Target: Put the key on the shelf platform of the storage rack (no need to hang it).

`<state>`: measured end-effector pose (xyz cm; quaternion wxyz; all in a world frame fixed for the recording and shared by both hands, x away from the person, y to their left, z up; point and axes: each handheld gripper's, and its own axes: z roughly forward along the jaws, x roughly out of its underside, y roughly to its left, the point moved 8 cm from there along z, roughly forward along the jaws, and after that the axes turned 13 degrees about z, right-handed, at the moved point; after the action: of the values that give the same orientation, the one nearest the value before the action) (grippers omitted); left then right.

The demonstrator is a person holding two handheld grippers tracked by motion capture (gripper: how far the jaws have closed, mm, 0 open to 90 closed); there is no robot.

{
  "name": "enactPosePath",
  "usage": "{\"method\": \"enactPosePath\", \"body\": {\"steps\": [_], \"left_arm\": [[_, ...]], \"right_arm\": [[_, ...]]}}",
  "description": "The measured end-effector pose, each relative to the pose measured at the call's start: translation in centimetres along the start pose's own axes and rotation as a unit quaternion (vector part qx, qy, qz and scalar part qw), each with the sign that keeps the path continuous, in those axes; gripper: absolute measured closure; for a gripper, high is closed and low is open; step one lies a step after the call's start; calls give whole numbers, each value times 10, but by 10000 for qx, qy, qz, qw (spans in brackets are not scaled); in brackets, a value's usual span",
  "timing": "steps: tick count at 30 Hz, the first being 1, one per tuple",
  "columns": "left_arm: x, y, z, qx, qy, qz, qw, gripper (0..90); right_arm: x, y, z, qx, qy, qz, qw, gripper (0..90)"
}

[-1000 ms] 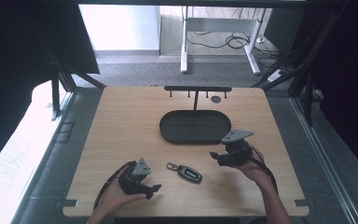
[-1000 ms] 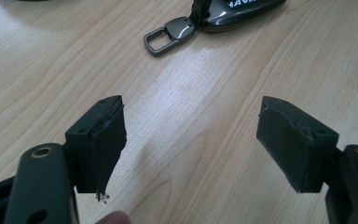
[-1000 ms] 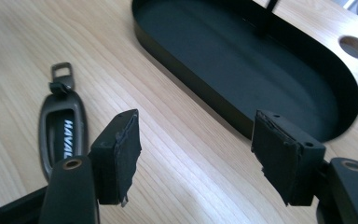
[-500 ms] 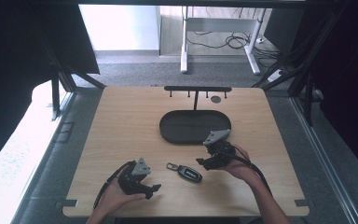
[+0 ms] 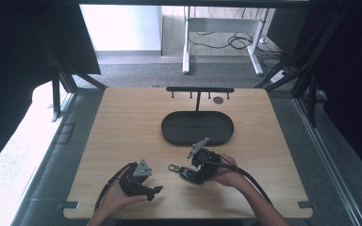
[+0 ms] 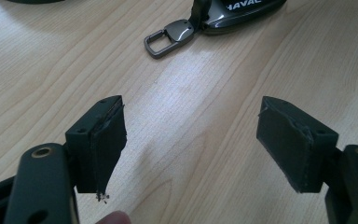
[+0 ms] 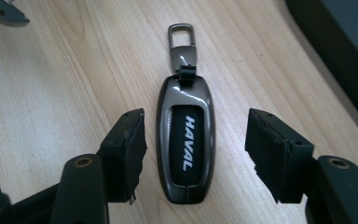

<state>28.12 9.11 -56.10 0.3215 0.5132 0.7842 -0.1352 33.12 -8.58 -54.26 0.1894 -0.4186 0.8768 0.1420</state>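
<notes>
I am at the grasping step: my right hand-held gripper (image 7: 196, 156) straddles the key fob (image 7: 185, 140), which lies flat on the bench (image 5: 122, 136) just on my side of the dark oval tray (image 5: 169, 134). Its jaws have just been closing, and the fob sits between them, but a gap of bare wood shows on each side of its body, so the pads are not yet pressing and nothing is held. As I judge it, the next move calls for closing the rest of the way, squarely on the fob's long sides, then lifting without letting the smooth shell slip. My left hand-held gripper (image 6: 191, 144) rests to the left of the fob with its jaws spread wide and only wood grain between them. The right gripper view gives me the fob's lettering, its metal clip (image 7: 182, 35) pointing away from me, and the clearance at each pad; the high view hides all that under my hand, yet it alone sets out the tray and the hook rack (image 5: 199, 89) behind it.
</notes>
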Motion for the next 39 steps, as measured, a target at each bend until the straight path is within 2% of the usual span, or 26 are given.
{"method": "enactPosePath", "body": {"steps": [11,29,34,39], "left_arm": [[0,0,1,16,16,-8,10000,242],[0,-1,2,26,37,5,10000,242],[1,0,2,25,33,-2,10000,242],[1,1,2,26,51,10,10000,242]], "right_arm": [[3,3,18,97,454,-74,9989,388],[7,2,35,185,787,-37,9967,392],[9,0,41,252,947,-38,9952,421],[7,1,41,212,1013,21,9946,470]]}}
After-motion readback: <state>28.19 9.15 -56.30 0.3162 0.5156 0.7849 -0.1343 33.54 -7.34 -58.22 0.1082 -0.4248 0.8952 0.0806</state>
